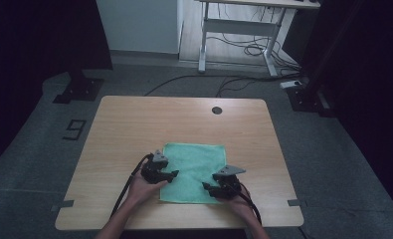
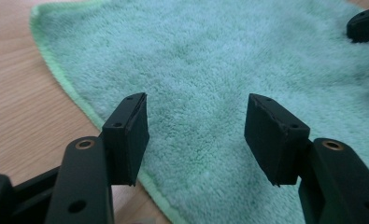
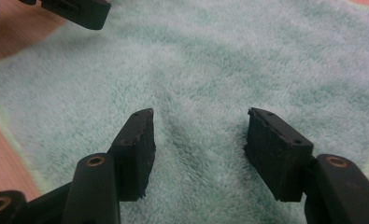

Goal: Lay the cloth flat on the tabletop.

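Note:
A mint-green towel (image 1: 195,169) lies flat on the near middle of the wooden table (image 1: 134,124). My left gripper (image 1: 173,175) hovers at the towel's left edge, jaws open, with bare towel (image 2: 205,79) between them and nothing pinched. My right gripper (image 1: 206,186) is over the towel's near right part, also open above the cloth (image 3: 205,70). The two point toward each other. In the left gripper view the right gripper's tips (image 2: 366,23) show at the top right. The right gripper view has the left gripper's jaw (image 3: 79,11) at its top left.
A round cable hole (image 1: 217,110) sits near the table's far edge. Beyond the table stand a white desk frame (image 1: 239,30) and cables on the grey floor. Bare wood lies left, right and behind the towel.

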{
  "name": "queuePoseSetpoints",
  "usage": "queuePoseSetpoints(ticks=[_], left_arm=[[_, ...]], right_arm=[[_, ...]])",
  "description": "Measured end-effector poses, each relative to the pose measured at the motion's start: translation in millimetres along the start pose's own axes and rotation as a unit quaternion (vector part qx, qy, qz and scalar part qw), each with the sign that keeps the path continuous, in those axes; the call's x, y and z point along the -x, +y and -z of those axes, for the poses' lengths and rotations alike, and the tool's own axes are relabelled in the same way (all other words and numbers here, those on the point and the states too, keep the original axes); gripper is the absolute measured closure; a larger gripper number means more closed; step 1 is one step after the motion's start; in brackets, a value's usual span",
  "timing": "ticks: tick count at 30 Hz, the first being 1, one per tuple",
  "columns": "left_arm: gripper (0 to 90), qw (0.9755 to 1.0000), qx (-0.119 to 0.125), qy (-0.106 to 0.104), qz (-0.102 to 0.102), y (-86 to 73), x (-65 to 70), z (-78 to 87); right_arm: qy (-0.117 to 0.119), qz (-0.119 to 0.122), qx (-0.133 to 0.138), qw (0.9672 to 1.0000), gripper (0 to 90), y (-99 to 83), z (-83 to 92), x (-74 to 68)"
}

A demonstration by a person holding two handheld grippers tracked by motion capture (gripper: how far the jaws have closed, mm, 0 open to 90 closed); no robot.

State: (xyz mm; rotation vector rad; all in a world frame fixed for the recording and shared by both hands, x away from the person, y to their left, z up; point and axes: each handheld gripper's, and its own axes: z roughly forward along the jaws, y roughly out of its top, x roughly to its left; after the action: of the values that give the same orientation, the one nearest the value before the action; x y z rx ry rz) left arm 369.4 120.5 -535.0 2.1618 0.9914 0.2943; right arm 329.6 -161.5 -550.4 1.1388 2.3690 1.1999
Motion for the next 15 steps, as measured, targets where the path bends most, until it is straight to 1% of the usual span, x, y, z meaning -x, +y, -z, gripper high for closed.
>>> queuePoseSetpoints(ticks=[3,4,7,8,13,14,15], left_arm=[[40.2,1.0000,-0.005,0.002,0.002,0.1,-0.5,-4.7],[40.2,1.0000,-0.007,0.005,0.002,0.0,-1.2,-8.6],[40.5,1.0000,-0.006,0.006,0.003,1.4,-1.8,-9.9],[40.5,0.9999,-0.005,0.009,0.003,2.8,-2.4,-11.6],[40.3,0.9999,-0.009,0.006,0.007,5.0,-3.8,-12.4],[40.3,0.9999,-0.010,0.006,0.007,5.2,-3.7,-11.9],[40.1,0.9999,-0.006,0.009,0.007,5.4,-3.4,-10.7]], right_arm=[[-0.001,0.005,-0.002,1.0000,42.2,0.2,-1.2,0.0],[-0.003,0.006,-0.003,1.0000,42.2,0.3,-1.4,0.1],[-0.007,0.009,-0.001,0.9999,42.2,0.0,-1.8,0.3],[-0.012,0.011,-0.003,0.9999,42.1,0.5,-1.9,1.2],[-0.016,0.009,-0.003,0.9998,42.0,0.2,-1.4,2.2],[-0.016,0.008,-0.002,0.9998,40.8,-0.1,-0.8,2.7],[-0.018,0.009,-0.002,0.9998,40.6,-0.1,-0.7,2.7]])
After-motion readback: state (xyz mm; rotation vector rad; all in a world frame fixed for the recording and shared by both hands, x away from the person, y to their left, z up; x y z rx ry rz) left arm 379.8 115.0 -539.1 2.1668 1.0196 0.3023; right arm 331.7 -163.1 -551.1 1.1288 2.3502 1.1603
